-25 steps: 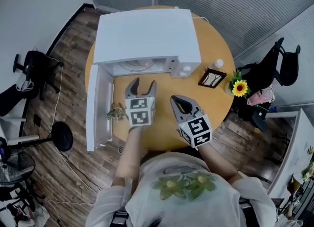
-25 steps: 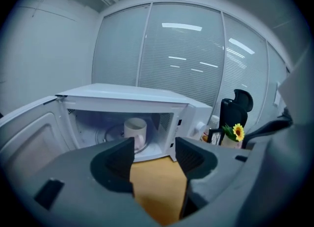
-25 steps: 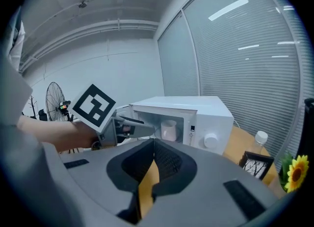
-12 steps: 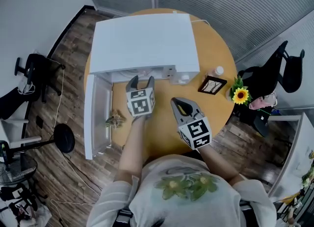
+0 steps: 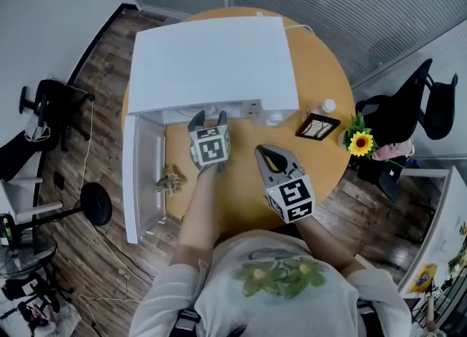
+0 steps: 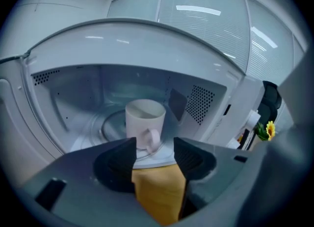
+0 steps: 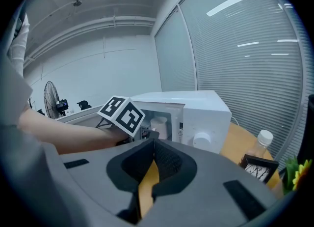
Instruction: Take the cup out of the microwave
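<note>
As the head view shows: left gripper at the mouth of the open microwave, right gripper set back. Left gripper view: jaws apart, just narrowing, nothing between; cup upright on the turntable ahead, handle facing. Probably ceramic: stiff, slick, breakable; pinch the wall or handle. Right gripper view: jaws together, empty.

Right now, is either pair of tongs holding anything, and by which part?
Nothing. The left tongs, open and just closing, have nothing between them; the cup sits ahead. The right tongs are shut, empty.
</note>
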